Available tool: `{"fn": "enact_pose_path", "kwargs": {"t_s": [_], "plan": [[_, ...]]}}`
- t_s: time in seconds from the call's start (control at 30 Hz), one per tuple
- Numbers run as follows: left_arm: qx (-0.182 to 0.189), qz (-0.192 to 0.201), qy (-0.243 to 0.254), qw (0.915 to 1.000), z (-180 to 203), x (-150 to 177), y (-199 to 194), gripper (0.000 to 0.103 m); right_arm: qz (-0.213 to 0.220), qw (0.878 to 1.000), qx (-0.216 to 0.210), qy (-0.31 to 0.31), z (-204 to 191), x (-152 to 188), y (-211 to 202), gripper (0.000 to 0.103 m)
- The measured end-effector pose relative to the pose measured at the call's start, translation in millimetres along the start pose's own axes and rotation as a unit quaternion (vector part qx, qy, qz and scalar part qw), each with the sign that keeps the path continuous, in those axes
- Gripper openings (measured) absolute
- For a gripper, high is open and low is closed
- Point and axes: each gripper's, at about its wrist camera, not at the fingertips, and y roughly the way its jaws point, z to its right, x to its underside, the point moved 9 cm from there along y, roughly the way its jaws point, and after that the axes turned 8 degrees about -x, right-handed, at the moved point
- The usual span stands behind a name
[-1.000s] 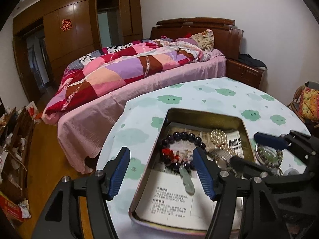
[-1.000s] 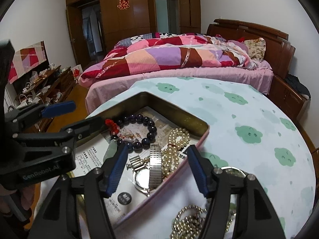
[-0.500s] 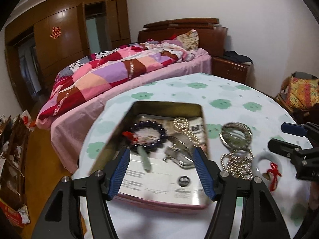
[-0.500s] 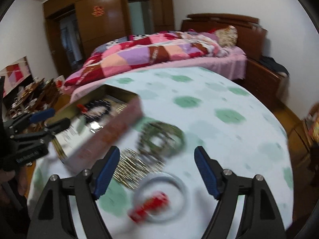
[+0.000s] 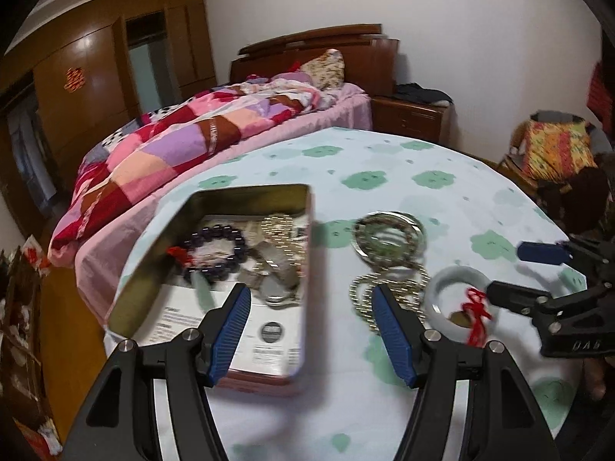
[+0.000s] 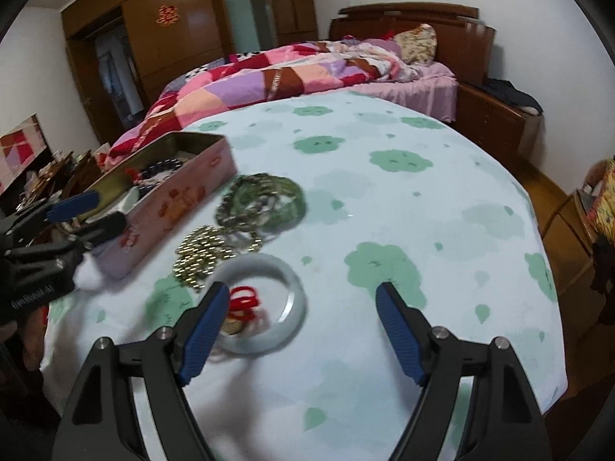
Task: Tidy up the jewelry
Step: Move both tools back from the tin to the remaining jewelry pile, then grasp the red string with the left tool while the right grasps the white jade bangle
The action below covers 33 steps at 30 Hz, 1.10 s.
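My right gripper's (image 6: 303, 326) fingers have just spread wide, empty, over the pale bangle (image 6: 261, 303) near the table's (image 6: 442, 211) front edge. My left gripper (image 5: 311, 330) gapes empty above the tin's (image 5: 307, 253) right wall; bead chains (image 5: 388, 288) lie between.

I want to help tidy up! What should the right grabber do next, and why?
Probably slide the right gripper a little left over the white bangle and close on its rim. Its jaws are open and empty, and the bangle lies loose on the table outside the tin.
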Motion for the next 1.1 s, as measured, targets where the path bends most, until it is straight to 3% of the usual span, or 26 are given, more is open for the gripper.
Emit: {"fn": "enact_pose_path", "kwargs": {"t_s": [0.13, 0.3, 0.4, 0.47, 0.7, 0.93, 1.0, 1.03, 1.1], "plan": [[0.004, -0.002, 0.02, 0.9998, 13, 7, 0, 0.066, -0.011, 1.0, -0.004, -0.023, -11, 7, 4, 0.077], [0.001, -0.007, -0.001, 1.0, 4, 8, 2, 0.066, -0.019, 0.999, -0.013, -0.033, -20, 12, 7, 0.076], [0.004, -0.003, -0.005, 1.0, 4, 7, 0, 0.066, -0.012, 0.999, -0.015, -0.027, -18, 10, 4, 0.069], [0.011, 0.0, 0.0, 0.9999, 9, 6, -2, 0.065, -0.005, 1.0, -0.011, -0.021, -15, 7, 1, 0.061], [0.072, 0.012, 0.041, 0.9965, 56, -1, -11, 0.065, 0.0, 1.0, 0.018, 0.004, 15, 10, -11, 0.062], [0.099, -0.003, 0.077, 0.992, 92, 3, -7, 0.065, 0.004, 0.999, 0.025, 0.024, 34, 22, -23, 0.062], [0.111, -0.016, 0.084, 0.9902, 99, 7, -3, 0.049, 0.009, 0.999, 0.022, 0.023, 33, 21, -24, 0.062], [0.121, -0.028, 0.087, 0.9884, 103, 10, 0, 0.036, 0.011, 0.999, 0.022, 0.022, 33, 20, -24, 0.063], [0.139, -0.051, 0.086, 0.9852, 108, 18, 7, 0.024, 0.014, 0.999, 0.021, 0.023, 32, 19, -24, 0.064]]}}
